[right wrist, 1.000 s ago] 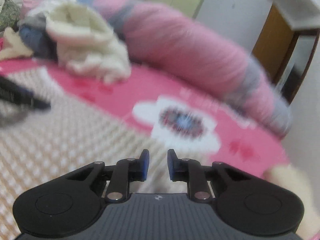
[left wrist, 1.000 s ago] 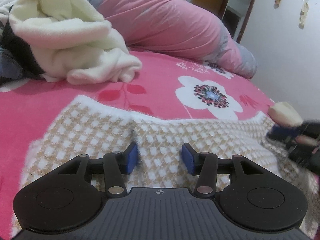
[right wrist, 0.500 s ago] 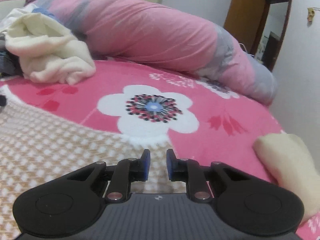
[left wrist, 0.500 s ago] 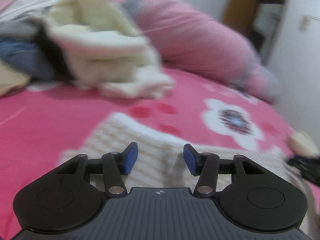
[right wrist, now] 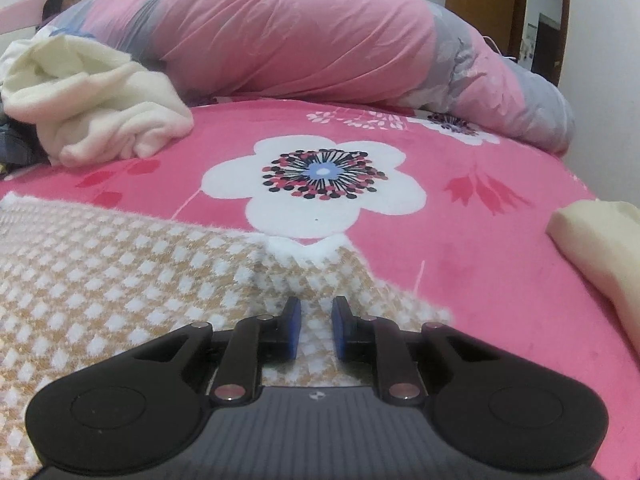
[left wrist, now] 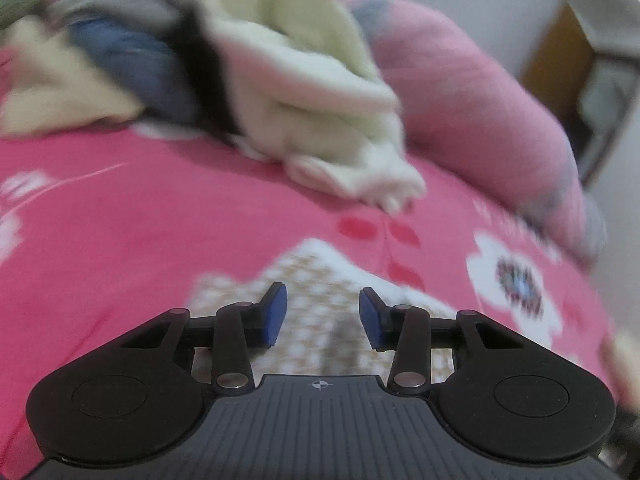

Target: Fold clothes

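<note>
Left tool closing over checked garment corner, nothing pinched; right tool narrow, empty. Pinch both corners before lifting.

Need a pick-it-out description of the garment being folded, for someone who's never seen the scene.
Start from the pink floral bedspread. On its near side, spread flat just ahead of both grippers, lies the checked garment: tan with small white squares and a fuzzy white edge. The heap of clothes further back is plain and crumpled; this one alone is patterned.
</note>
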`<state>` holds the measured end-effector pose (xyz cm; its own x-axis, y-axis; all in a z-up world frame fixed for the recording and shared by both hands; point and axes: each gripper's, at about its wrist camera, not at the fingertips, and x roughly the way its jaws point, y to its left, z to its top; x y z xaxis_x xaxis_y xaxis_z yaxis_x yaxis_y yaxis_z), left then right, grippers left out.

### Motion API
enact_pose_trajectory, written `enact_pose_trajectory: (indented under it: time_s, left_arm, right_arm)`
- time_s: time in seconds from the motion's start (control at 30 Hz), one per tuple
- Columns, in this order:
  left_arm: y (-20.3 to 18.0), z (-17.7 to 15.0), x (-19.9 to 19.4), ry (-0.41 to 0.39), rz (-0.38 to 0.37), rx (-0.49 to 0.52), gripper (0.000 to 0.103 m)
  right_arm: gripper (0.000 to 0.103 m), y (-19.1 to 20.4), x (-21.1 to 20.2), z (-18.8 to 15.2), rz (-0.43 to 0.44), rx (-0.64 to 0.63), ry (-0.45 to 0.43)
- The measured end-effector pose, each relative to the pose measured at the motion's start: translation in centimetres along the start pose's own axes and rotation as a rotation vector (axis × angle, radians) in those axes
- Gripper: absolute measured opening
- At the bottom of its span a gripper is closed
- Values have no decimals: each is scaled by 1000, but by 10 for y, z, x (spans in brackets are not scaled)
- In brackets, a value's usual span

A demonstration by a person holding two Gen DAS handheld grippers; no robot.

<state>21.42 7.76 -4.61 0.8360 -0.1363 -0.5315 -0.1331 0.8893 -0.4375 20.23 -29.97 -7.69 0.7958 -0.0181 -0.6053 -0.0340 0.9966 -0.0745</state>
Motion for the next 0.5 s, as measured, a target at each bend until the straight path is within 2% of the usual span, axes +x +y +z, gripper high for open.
enact_pose_trajectory:
  time_s: [0.03, 0.07, 0.13, 0.17, 0.2, 0.3, 0.37, 0.43, 0.5]
  left_arm:
    - [3, -1, -12, -20, 14, 5, 43]
    - [4, -2, -26, -43, 33, 21, 52]
    - [7, -4, -54, -94, 58, 66, 54]
    - [9, -7, -70, -119, 43, 92, 54]
    - [9, -10, -85, -133, 17, 112, 54]
    - [1, -32, -118, -150, -84, 222, 52]
    - [-10, -51, -135, -156, -158, 323, 52]
    - [-24, -77, -139, -124, -224, 422, 49]
    - [-36, -105, -135, -49, -274, 500, 45]
  right_arm:
    - [19, 0, -3, 1, -2, 1, 0]
    - [19, 0, -5, 3, -4, 2, 0]
    - [20, 5, -25, 5, -24, 4, -32]
    - [20, 9, -38, 6, -33, 8, -57]
    - [20, 13, -52, 6, -38, 10, -83]
    - [20, 45, -108, -12, 70, -38, -175]
    - [20, 73, -132, -35, 146, -92, -183]
    - [19, 102, -154, -58, 222, -145, -191]
    - [19, 123, -161, -82, 269, -191, -189]
